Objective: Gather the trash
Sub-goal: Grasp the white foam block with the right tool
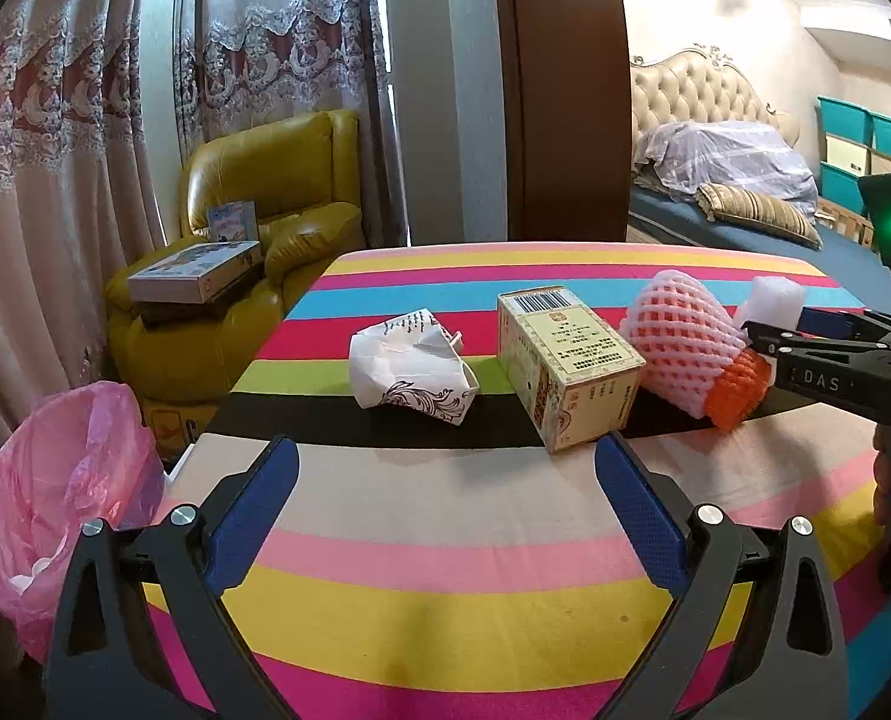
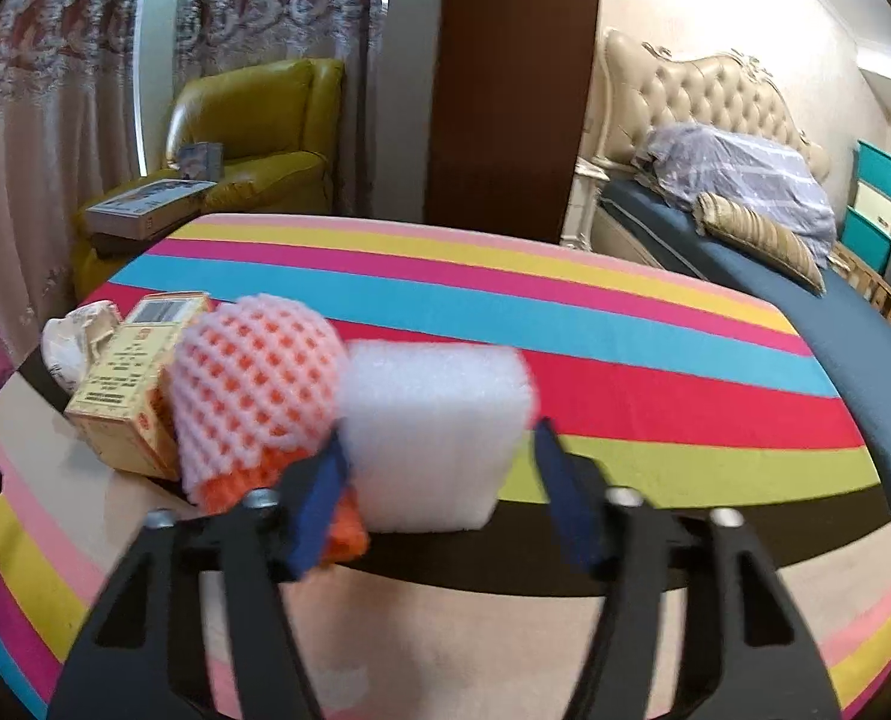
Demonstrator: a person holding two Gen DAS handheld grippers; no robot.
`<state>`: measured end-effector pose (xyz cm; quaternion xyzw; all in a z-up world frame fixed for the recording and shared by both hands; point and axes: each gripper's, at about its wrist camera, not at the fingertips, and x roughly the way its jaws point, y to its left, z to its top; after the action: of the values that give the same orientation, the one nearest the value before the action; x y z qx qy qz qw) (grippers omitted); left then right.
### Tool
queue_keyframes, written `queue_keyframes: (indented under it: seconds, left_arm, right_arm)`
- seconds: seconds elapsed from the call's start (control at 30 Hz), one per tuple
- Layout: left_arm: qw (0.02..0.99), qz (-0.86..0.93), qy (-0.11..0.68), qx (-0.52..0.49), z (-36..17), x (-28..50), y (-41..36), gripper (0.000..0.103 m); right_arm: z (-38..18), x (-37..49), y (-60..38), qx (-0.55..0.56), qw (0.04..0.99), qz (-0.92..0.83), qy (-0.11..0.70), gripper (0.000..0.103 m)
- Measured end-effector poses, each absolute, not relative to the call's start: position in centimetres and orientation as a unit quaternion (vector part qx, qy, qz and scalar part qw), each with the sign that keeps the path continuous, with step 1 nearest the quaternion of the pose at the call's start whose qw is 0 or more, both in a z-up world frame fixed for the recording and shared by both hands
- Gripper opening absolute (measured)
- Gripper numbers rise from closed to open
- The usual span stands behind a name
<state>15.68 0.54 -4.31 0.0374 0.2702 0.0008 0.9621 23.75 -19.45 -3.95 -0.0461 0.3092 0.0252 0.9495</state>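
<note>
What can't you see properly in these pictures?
- Bin: left view, its inside mostly hidden by the pink bag and picture edge.
- Box writing: too small in both views.
- White foam: left view, mostly hidden behind the net and right gripper.
- Right gripper's grip on the foam: right view, blurred.

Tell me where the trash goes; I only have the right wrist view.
Observer: An open pink trash bag hangs below the left edge of the striped tablecloth.
Operator: I'll bring the white foam block there. Anything in it?
Observer: A few white scraps lie at the bottom.
Operator: Is the other gripper free?
Observer: Yes, the left gripper is open over bare cloth, with nothing between its fingers.
</note>
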Motion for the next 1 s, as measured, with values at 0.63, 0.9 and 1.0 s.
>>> queue_keyframes:
  seconds: [0.63, 0.9, 1.0]
  left_arm:
    - [0.962, 0.001, 0.272, 0.031, -4.2, 15.6, 0.8, 0.093]
    - [0.952, -0.025, 0.304, 0.016, -4.5, 17.2, 0.0, 0.093]
    - [0.945, -0.037, 0.323, 0.027, -4.9, 18.6, -1.7, 0.093]
  right_arm:
    - [-2.5, 17.3, -22.5, 0.010, 0.967, 0.050, 0.250, 0.050]
    - [-2.3, 13.9, -22.5, -0.010, 0.969, 0.054, 0.239, 0.050]
    - [-2.4, 13.7, -22.8, -0.003, 0.970, 0.052, 0.236, 0.050]
